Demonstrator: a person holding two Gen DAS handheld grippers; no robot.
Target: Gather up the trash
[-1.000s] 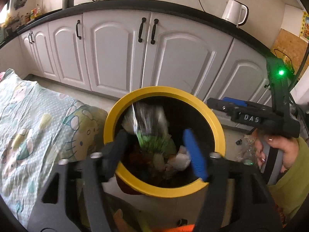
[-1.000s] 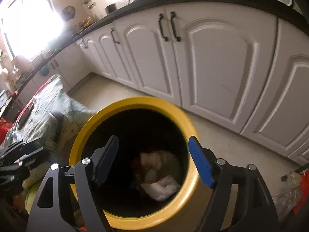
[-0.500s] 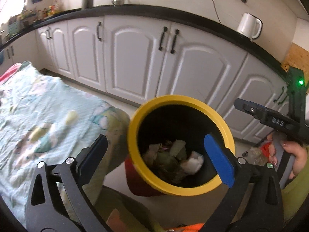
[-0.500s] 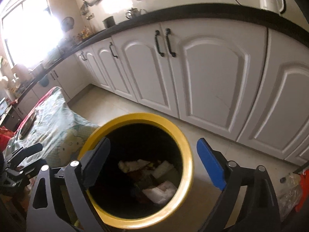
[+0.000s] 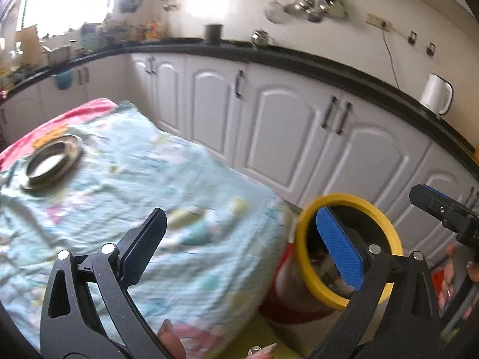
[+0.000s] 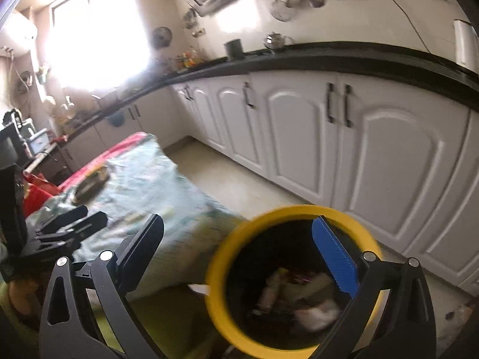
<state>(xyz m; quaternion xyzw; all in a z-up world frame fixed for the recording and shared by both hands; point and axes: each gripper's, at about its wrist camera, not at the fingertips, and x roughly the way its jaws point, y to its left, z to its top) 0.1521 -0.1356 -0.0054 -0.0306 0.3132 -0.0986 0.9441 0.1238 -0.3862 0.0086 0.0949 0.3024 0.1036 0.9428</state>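
Printed cloth cover (image 5: 185,179); seemingly metal dish (image 5: 52,161).

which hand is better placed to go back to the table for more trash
Left, probably. The left gripper is open, empty and above the cloth-covered table, while the open right gripper faces the yellow-rimmed bin.

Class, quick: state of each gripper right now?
Left gripper: open, jaws just widened, nothing between them.
Right gripper: open, jaws just widened, holding nothing.
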